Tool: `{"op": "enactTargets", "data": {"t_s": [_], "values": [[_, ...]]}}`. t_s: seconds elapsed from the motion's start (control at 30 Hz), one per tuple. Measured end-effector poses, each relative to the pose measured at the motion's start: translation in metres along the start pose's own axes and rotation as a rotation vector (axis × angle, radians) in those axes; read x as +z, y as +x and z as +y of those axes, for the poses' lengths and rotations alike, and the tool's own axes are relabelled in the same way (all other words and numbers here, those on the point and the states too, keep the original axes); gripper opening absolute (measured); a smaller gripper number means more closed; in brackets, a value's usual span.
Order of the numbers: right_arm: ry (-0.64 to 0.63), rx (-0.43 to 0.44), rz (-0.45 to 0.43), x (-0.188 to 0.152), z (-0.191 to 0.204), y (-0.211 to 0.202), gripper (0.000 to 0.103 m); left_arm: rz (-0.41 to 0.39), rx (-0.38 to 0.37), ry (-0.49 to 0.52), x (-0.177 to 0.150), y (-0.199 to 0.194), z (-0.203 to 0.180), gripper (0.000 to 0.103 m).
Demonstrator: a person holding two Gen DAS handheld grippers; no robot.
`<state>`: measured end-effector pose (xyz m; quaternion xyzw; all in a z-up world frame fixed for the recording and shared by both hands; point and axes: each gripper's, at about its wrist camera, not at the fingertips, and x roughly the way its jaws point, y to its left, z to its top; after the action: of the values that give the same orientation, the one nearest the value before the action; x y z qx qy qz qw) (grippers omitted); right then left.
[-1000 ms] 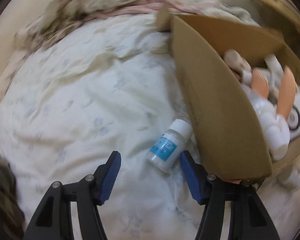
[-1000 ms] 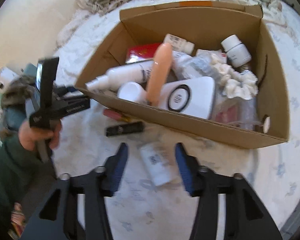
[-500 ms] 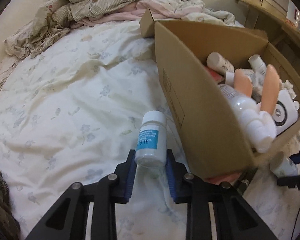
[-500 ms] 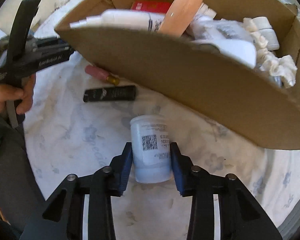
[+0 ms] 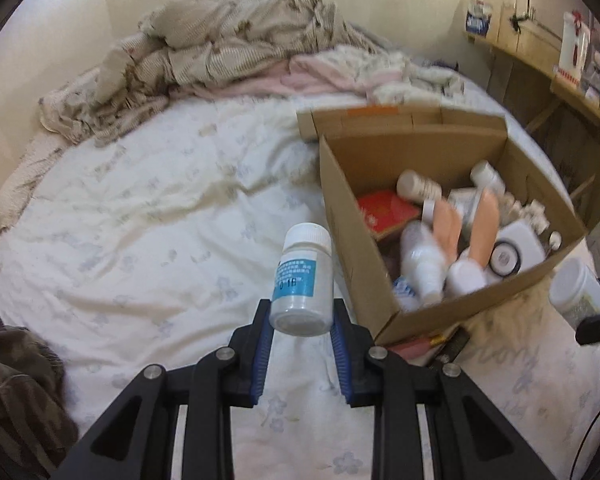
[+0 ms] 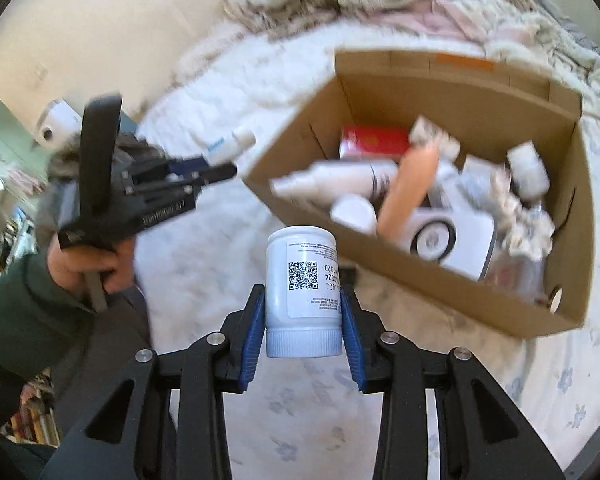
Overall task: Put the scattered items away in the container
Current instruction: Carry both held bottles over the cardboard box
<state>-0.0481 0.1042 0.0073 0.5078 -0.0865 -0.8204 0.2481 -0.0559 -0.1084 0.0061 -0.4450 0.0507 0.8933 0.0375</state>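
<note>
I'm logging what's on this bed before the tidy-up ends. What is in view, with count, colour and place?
blue-label bottle: 1, white, clamped in the left gripper, off the bed.
QR-code jar: 1, white, clamped in the right gripper, cap toward the camera.
cardboard box: 1, brown, open, on the bedspread, holding bottles, a red pack and a white device; exact number unclear.
black tube: 1, on the bed at the box's near corner, partly hidden.
bedspread: 1, white, floral.
crumpled bedding: beige and pink pile, far end of the bed.
left gripper: black, blue pads.
right gripper: black, blue pads.
hand: 1, dark green sleeve, holding the left gripper.
</note>
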Motion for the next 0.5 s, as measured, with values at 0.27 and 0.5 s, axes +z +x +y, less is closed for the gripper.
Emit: {"op": "enactTargets", "data": {"t_s": [0.27,0.5], "values": [[0.146,-0.024,-0.187,0.031,-0.025,-0.027,0.039,-0.025,-0.051,-0.04,0.033,-0.017,-0.032,0.028],[0.322,-0.166,-0.213,0.04,-0.077,-0.026,0.039,0.024,-0.029,-0.061,0.056,0.013,-0.079,0.028]]}}
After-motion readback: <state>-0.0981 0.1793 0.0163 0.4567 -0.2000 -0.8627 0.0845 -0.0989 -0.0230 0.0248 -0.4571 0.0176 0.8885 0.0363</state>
